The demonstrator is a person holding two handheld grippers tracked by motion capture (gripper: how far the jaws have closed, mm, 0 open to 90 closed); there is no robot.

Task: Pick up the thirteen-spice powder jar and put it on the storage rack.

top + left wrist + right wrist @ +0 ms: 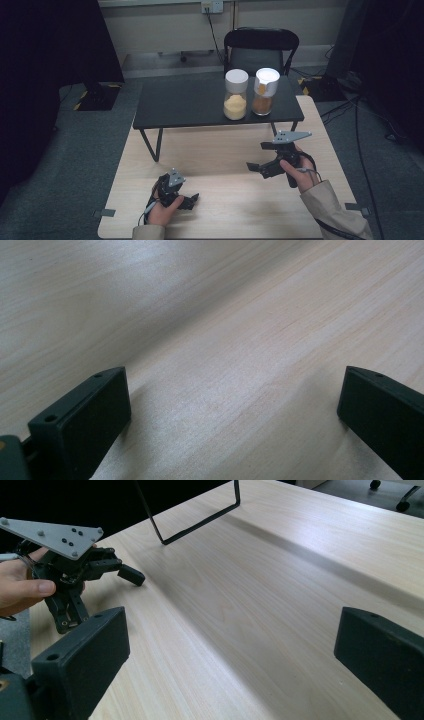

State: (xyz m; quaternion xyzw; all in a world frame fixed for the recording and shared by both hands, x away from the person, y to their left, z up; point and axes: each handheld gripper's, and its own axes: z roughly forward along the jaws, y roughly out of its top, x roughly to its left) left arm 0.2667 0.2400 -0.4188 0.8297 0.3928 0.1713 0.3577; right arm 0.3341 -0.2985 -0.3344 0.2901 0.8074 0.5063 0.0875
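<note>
Jars (235,95) & (264,91) stand upright on raised black shelf (190,102), ahead of right gripper (261,156), nearer than left gripper (187,199); both w/ jaws spread, empty.

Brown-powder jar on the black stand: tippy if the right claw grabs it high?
Probably somewhat. The brown jar is tall and narrow, so a high push could tip it. Its powder sits low, which likely steadies it. The clear wall looks smooth, maybe slippery. It stands close to the yellow jar, so a sideways nudge may knock that.
</note>
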